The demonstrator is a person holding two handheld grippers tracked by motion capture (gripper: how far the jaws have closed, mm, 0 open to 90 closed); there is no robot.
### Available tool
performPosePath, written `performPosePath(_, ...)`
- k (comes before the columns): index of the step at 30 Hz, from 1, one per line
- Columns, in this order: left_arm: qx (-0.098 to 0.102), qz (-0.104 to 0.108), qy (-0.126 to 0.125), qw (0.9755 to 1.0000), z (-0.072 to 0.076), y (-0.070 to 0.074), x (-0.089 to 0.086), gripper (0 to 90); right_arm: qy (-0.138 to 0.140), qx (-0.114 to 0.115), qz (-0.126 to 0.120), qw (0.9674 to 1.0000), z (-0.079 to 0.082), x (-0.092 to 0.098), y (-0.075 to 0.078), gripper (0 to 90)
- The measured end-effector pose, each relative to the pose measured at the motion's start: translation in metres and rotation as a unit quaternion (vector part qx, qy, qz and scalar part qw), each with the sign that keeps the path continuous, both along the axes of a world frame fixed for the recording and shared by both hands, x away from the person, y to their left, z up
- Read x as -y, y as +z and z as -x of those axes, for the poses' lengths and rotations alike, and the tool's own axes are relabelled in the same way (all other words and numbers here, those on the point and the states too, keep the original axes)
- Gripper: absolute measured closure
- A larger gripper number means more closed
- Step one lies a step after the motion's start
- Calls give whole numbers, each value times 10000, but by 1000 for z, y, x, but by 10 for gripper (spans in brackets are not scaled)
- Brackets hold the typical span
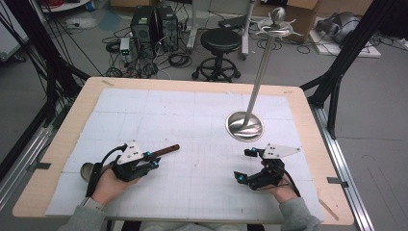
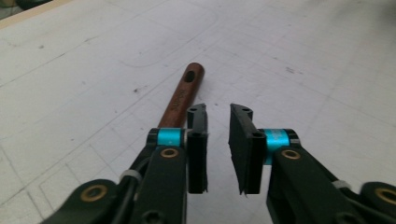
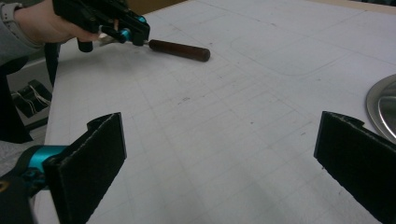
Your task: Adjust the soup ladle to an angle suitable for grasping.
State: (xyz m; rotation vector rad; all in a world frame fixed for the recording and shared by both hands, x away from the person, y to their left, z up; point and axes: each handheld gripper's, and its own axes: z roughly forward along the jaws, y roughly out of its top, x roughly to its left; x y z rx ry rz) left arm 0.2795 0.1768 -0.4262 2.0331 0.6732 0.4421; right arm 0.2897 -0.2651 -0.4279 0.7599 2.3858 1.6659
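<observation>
High view takes in the whole table point(image 1: 57, 159): one left gripper point(image 1: 153, 160) at the near left, one right gripper point(image 1: 243, 166) at the near right, one wooden-handled tool point(image 1: 166, 150) and one metal stand point(image 1: 245, 126) with its round base on the white mat point(image 1: 192, 120) and a tall pole rising toward the far side. From up here the tool's brown handle sticks out to the right of the left gripper, while a dull metal end shows at the near left beside the person's hand; I cannot make out what kind of head it is. Left gripper view adds what the overhead misses: the jaws stand a narrow gap apart, with nothing between them, and the handle point(image 2: 183, 95) lies just left of the left jaw, a hole near its far end. Right gripper view shows its own jaws spread wide over bare mat, holding nothing, with the stand's base edge point(image 3: 380, 107) at right and, farther off, the left gripper point(image 3: 133, 32) over the tool point(image 3: 180, 50).
</observation>
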Motion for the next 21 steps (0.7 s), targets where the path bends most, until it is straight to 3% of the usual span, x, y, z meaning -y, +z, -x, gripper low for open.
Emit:
performPosePath(4, -149, 7, -334, 9993, 6, 3, -6, 650, -69, -2, -26, 10000, 0, 2, 0, 13)
performPosePath(7, -7, 57, -470, 9989, 8, 4, -9, 496, -91, -8, -42, 9999, 0, 2, 1, 13)
performPosePath(8, 1, 81, -464, 9989, 8, 5, -9, 444, -86, -11, -42, 10000, 0, 2, 1, 13)
performPosePath(14, 196, 56, -604, 9980, 13, 5, -10, 361, -6, -28, 20, 10000, 0, 0, -1, 13)
performPosePath(17, 222, 80, -606, 9979, 14, 7, -10, 272, -26, -28, 12, 10000, 0, 0, -1, 13)
performPosePath(18, 256, 140, -605, 9977, 15, 8, -10, 201, -35, -31, 16, 10000, 0, 1, -1, 13)
performPosePath(21, 278, 286, -633, 9972, 15, 11, -11, 165, -45, -17, 0, 10000, -1, 1, -1, 14)
